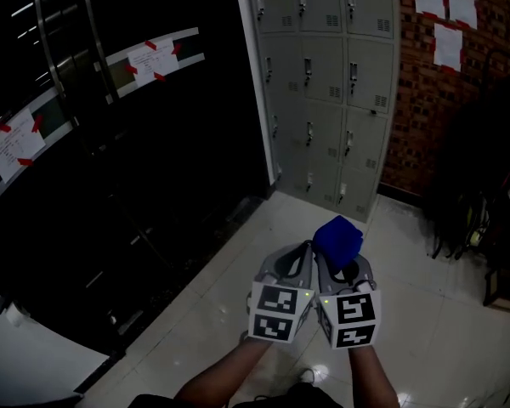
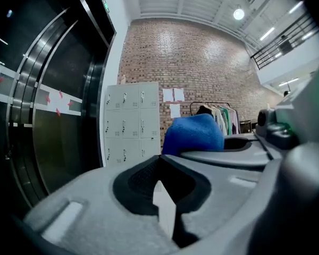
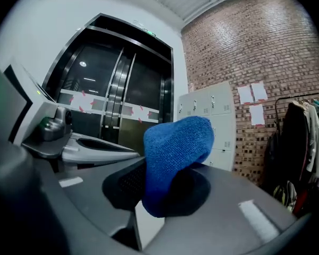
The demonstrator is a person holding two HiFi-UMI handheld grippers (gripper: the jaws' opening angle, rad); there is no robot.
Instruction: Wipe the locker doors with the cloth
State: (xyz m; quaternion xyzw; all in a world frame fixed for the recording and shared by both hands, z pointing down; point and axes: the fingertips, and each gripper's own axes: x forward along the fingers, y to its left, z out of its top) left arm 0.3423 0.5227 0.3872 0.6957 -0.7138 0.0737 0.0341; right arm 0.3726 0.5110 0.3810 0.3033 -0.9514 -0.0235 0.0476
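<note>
From my head, my forearms hold my left gripper and right gripper side by side, low over bare floor, with the lockers well ahead and the wall papers unreadable. The left gripper view shows its jaws together, empty. The right gripper view shows jaws pinching the blue cloth.

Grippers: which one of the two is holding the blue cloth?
The right gripper: the blue cloth is pinched between its jaws. The left gripper beside it is shut with nothing in it.
</note>
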